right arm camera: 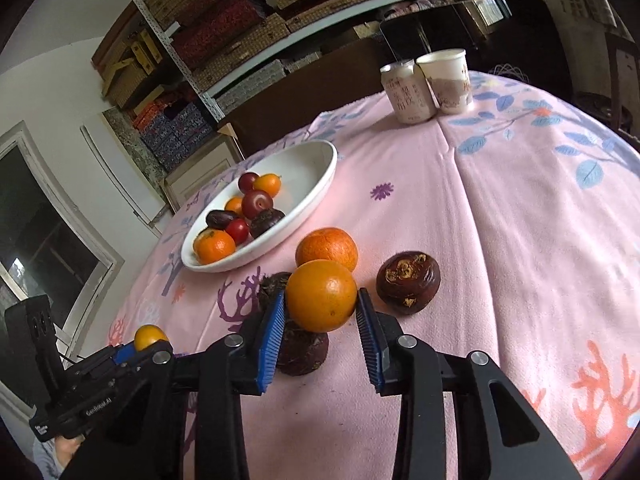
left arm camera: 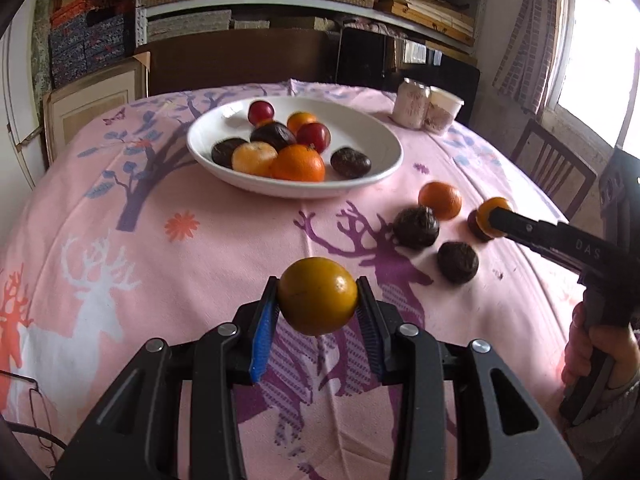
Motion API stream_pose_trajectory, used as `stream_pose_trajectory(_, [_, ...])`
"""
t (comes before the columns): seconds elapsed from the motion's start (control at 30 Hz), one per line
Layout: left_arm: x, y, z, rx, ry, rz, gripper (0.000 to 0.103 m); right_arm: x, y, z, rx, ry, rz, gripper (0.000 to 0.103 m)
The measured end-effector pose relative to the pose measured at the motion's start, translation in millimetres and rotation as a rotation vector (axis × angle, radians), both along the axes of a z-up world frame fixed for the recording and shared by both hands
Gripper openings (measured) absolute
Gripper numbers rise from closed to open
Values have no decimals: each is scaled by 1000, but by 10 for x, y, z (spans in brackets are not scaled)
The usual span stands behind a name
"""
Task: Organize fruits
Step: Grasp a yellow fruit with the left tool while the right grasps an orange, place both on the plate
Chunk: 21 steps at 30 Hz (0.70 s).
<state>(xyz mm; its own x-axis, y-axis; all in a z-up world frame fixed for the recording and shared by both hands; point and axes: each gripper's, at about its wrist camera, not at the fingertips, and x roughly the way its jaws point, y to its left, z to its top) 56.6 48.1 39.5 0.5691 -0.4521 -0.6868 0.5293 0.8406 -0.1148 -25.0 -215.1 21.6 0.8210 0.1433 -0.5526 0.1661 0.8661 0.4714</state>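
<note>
Yellow-orange fruit point(left arm camera: 318, 301) clamped in left gripper point(left arm camera: 319, 312), above tablecloth point(left arm camera: 200, 248)

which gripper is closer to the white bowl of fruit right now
Left, though not by much. The left gripper, holding a yellow-orange fruit, faces the white bowl across bare cloth. The right gripper, around an orange, sits off to the side.

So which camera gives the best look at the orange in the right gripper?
The right wrist view: the orange sits large and sharp between the right gripper's blue pads. The left wrist view shows it small, far off and partly hidden by a finger.
</note>
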Motion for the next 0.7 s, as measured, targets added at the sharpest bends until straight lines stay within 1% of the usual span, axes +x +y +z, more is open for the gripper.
stream_pose_trajectory(0.03, [37, 29, 99, -12, -2, 2, 37, -31, 5, 100, 0, -29, -4, 36])
stream_pose_trajectory(0.07, [77, 46, 201, -8, -17, 7, 37, -37, -5, 206, 4, -54, -6, 36])
stream_pose_trajectory(0.17, [265, 74, 528, 21, -86, 49, 37, 43, 14, 570, -3, -120, 12, 36])
stream_pose_trajectory(0.23, [461, 71, 689, 14, -94, 67, 37, 182, 37, 755, -17, -143, 21, 36])
stream_pose_trajectory(0.3, [661, 46, 762, 19, -96, 82, 37, 392, 80, 833, -23, -143, 41, 36])
stream_pose_trajectory(0.4, [1000, -24, 727, 41, -83, 105, 37, 752, 190, 781, -69, -96, 72, 36])
stream_pose_trajectory(0.5, [1363, -100, 550, 53, -37, 124, 37, 1063, 267, 642, -116, -45, 100, 36])
stream_pose_trajectory(0.6, [1675, -176, 380, 49, 7, 142, 37, 1307, 339, 515, -171, 0, 130, 36])
stream_pose_trajectory(0.7, [1892, -275, 224, 65, 36, 150, 37, 1469, 453, 431, -252, 34, 153, 38])
